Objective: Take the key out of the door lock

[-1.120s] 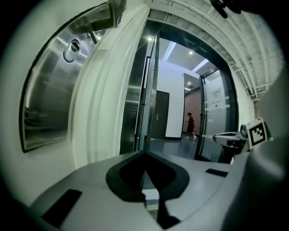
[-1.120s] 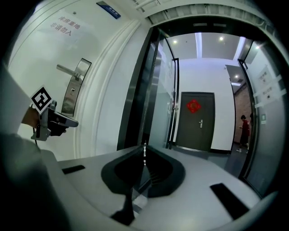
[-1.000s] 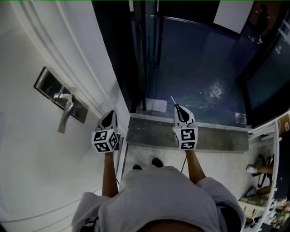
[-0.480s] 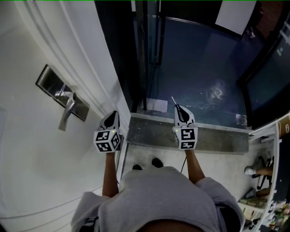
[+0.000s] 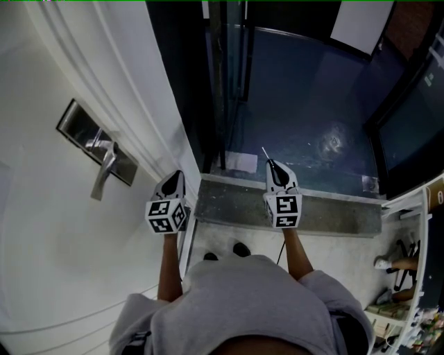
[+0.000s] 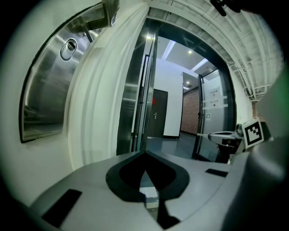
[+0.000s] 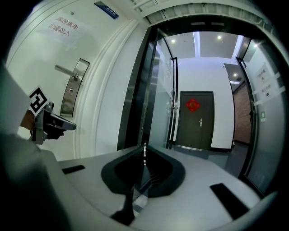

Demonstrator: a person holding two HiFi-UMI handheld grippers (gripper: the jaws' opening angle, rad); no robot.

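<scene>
door handle (image 6: pixel 107 13) cut off, key (image 7: pixel 144 152) tiny

Loose grey short-sleeved shirt (image 5: pixel 243 305)

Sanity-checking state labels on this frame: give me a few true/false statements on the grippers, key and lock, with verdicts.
1. The right gripper has its fingers shut on a thin metal key. True.
2. The left gripper grips the door handle. False: it is apart from the handle, with its fingers shut on nothing.
3. A key sticks in the keyhole. False: no key shows in it.
4. The handle sits on a steel lock plate. True.
</scene>
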